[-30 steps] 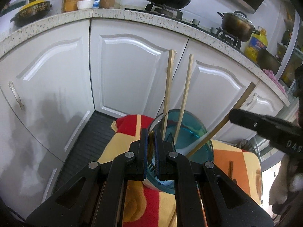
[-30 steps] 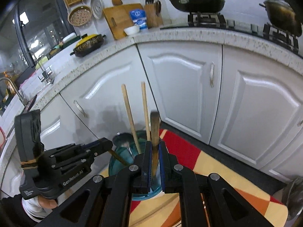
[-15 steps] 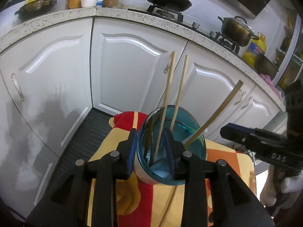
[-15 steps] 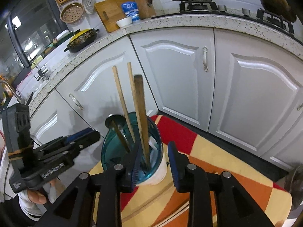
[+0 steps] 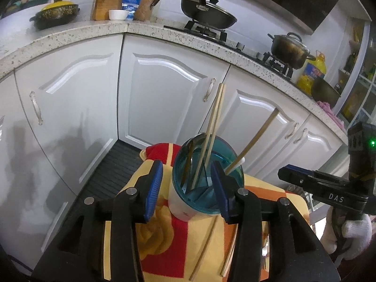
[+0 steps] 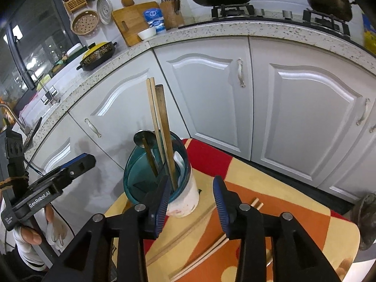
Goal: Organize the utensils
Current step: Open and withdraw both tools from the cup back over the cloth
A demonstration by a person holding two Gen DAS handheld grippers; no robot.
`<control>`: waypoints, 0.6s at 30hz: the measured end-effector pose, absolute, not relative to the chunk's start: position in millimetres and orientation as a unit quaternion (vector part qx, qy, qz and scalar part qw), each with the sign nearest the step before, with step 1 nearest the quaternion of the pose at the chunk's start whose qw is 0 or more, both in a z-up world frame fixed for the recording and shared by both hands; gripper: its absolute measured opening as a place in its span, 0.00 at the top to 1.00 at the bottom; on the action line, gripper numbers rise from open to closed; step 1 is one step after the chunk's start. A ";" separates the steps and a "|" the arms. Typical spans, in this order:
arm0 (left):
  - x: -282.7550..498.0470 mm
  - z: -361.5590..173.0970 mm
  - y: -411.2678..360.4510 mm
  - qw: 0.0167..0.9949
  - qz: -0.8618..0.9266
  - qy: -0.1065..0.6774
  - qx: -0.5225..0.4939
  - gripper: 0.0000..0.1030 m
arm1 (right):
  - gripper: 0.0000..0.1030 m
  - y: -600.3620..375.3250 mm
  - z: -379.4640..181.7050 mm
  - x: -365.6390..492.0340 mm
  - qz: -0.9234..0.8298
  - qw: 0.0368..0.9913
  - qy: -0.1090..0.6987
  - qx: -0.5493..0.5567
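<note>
A teal-rimmed white utensil holder (image 5: 188,209) (image 6: 188,199) stands on a yellow, red and orange cloth (image 5: 162,239) (image 6: 282,223). In it stand a pair of chopsticks (image 5: 215,122) (image 6: 152,117), a wooden-handled utensil (image 5: 258,136) (image 6: 164,127) and a metal spoon (image 5: 191,155) (image 6: 143,138). My left gripper (image 5: 186,188) (image 6: 80,165) hangs just short of the holder, its jaws opening with nothing pressed between them. My right gripper (image 6: 190,202) (image 5: 290,174) sits beside the holder's right wall, jaws opening and empty. More loose chopsticks (image 6: 256,203) (image 5: 206,246) lie on the cloth.
White cabinet doors (image 5: 164,98) (image 6: 300,117) curve behind the cloth under a speckled counter (image 5: 145,30). On it are a black pan (image 5: 206,14), a pot (image 5: 289,47), an oil bottle (image 5: 312,70) and a cutting board (image 6: 134,21). A dark floor mat (image 5: 110,164) lies left.
Both grippers were shut, the left on the chopsticks and the right on the wooden handle, inside the holder. Both have opened and drawn back, leaving those utensils standing in it.
</note>
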State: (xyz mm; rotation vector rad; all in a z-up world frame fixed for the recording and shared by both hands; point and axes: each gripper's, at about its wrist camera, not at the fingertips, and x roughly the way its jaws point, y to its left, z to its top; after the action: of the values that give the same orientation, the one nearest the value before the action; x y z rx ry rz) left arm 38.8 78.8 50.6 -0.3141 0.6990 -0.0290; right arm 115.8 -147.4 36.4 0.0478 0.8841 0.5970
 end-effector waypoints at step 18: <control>3.6 62.7 56.3 0.928 -0.042 0.336 -0.156 0.48 | 0.60 -193.1 34.7 73.1 0.246 0.874 0.418 0.034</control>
State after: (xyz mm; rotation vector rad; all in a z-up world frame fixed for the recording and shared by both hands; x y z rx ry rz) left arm 3.6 56.3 62.7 -0.3202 0.6888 -0.0867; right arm 73.1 -193.1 34.7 0.0713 0.8724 0.5140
